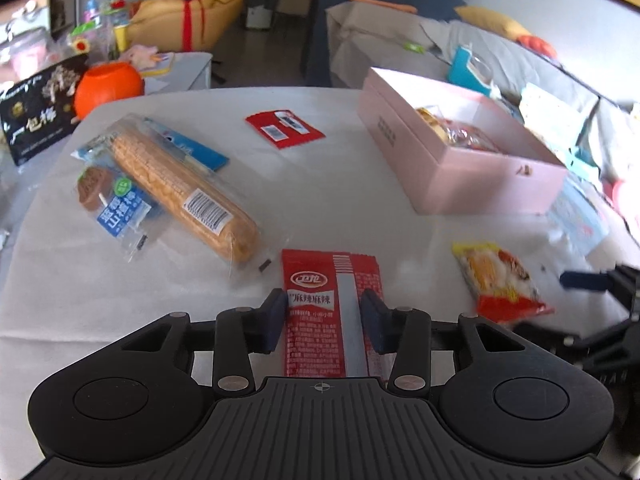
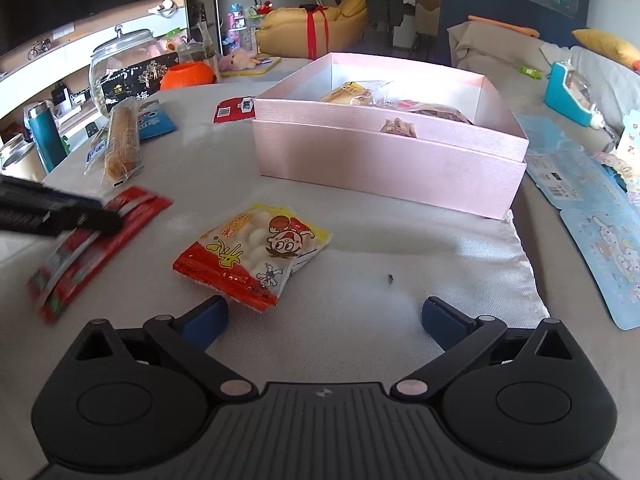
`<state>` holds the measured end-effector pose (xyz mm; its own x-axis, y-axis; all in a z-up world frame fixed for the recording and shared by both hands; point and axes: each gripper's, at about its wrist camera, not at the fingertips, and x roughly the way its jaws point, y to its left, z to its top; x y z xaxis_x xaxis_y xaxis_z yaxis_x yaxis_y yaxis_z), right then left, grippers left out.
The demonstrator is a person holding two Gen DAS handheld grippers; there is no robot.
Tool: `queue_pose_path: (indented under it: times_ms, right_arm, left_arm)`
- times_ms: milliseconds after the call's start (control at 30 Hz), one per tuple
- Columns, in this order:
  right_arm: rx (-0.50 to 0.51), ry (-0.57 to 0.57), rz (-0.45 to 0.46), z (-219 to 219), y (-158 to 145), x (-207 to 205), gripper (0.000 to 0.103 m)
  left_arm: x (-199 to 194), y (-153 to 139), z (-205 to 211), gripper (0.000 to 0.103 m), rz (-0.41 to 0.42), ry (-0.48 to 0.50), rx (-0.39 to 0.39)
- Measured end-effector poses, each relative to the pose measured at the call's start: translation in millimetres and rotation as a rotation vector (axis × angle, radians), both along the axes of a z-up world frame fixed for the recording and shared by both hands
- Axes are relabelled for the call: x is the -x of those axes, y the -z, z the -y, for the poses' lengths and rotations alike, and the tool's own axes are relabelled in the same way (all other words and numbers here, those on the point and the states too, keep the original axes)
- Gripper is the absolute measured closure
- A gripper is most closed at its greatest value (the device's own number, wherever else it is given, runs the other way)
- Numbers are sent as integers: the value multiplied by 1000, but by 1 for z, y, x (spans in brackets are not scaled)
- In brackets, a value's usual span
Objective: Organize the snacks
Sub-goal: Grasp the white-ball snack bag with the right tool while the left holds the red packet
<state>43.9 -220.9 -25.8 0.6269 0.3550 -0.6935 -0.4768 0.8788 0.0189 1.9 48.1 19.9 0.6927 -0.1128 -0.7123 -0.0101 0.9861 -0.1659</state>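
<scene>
The left gripper [image 1: 324,320] clamps a flat red spicy-strip packet [image 1: 330,312] printed with white Chinese text and a silver stripe, while the right gripper [image 2: 324,316] gapes wide beside a yellow-red rice-cracker bag [image 2: 254,256].

Bright daylight, fisheye warping, blurred edges.

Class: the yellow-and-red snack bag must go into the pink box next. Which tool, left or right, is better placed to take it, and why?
Right. The right tool is open and empty, with the snack bag just ahead by its left finger. The left tool already straddles a red packet. The pink box lies straight ahead.
</scene>
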Motion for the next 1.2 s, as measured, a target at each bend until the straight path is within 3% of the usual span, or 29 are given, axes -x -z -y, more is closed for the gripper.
queue_pose_path:
  times_ms: [167,367,467,533,667,833,967,1200]
  right_arm:
    - [-1,3,4,-1,0,2,0]
    - [-1,4,5,0,0,2,0]
    - [-2,3,4,0,0,2,0]
    - [-6,0,6,0,-1,3,0]
    - [-25,-27,24,2,-5,10,4]
    - [-114,-39,2,-3,-22,13,5]
    - [-44,6,24,-30,-28,-3,5]
    - [-23,40,-49,-46,-12,-36,9]
  left_arm:
    - [11,-3,3,57,-20,18,7]
    - [10,0,16,50,-41,68,-2]
    - [3,1,24,43,-40,97,-28]
    - [2,3,32,33,-38,123,-50]
    - [9,5,44,32,-36,179,-131]
    - [14,5,40,32,-29,174,-100]
    - [14,5,40,32,-29,154,-92]
    - [16,4,38,32,-28,151,-80]
